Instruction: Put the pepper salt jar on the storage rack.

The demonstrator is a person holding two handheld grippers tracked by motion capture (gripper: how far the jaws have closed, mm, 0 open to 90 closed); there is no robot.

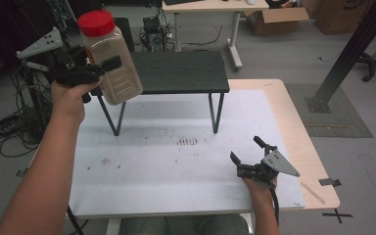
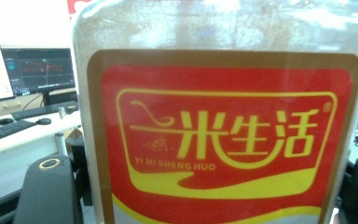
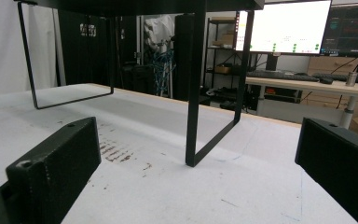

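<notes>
White matting [image 1: 176, 171] covered the table, bare around the black stand [image 1: 178, 72]. Left gripper [image 1: 90, 68] clamped a red-capped jar [image 1: 110, 58] aloft beyond the table's left edge. Right gripper [image 1: 247, 154] rested near the front edge, jaws wide apart, holding nothing.

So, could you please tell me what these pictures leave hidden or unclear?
- Jar: in the left gripper view its label hides the contents, and the frame edges crop the red lid and base.
- Black stand: in the right gripper view the top edge crops its top.
- Stains: too small in the high view.
</notes>
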